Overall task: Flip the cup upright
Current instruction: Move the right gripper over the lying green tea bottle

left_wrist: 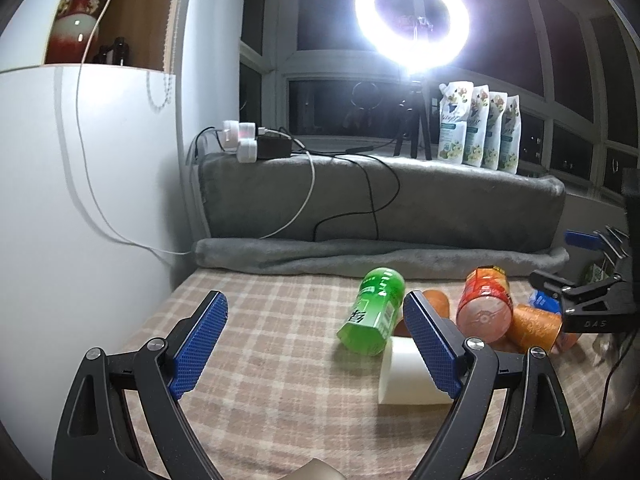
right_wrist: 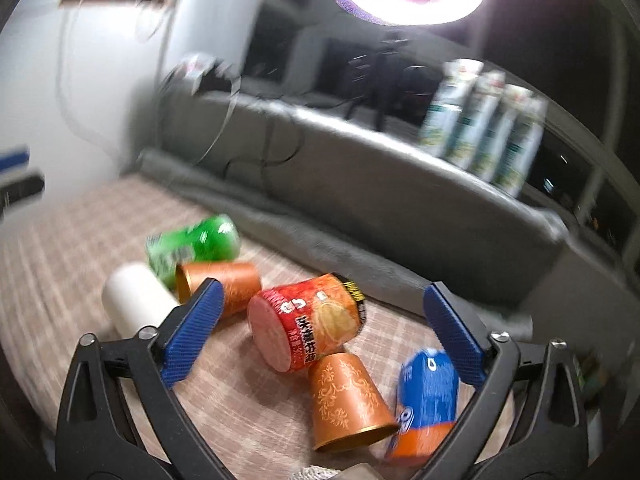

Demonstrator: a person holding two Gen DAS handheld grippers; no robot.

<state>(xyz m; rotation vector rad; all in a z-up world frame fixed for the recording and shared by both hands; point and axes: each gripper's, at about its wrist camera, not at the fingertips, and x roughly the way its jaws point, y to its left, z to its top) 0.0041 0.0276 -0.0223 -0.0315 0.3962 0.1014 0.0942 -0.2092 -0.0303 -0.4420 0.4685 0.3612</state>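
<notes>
Several cups lie on a plaid cloth (left_wrist: 260,344). In the right wrist view an orange patterned cup (right_wrist: 348,400) stands mouth down, a red noodle cup (right_wrist: 308,324) lies on its side, another orange cup (right_wrist: 218,286) lies behind my left finger, with a green cup (right_wrist: 196,244), a white cup (right_wrist: 136,304) and a blue cup (right_wrist: 428,388). My right gripper (right_wrist: 320,332) is open above them. My left gripper (left_wrist: 316,344) is open and empty, left of the green cup (left_wrist: 374,310), white cup (left_wrist: 404,376) and red cup (left_wrist: 486,300). The right gripper (left_wrist: 576,300) shows at far right.
A grey blanket roll (left_wrist: 380,256) and cushion (left_wrist: 380,196) bound the cloth at the back, with cables draped over them. A white cabinet (left_wrist: 80,200) stands at left. A ring light (left_wrist: 412,20) on a tripod and several pouches (left_wrist: 476,128) stand on the sill.
</notes>
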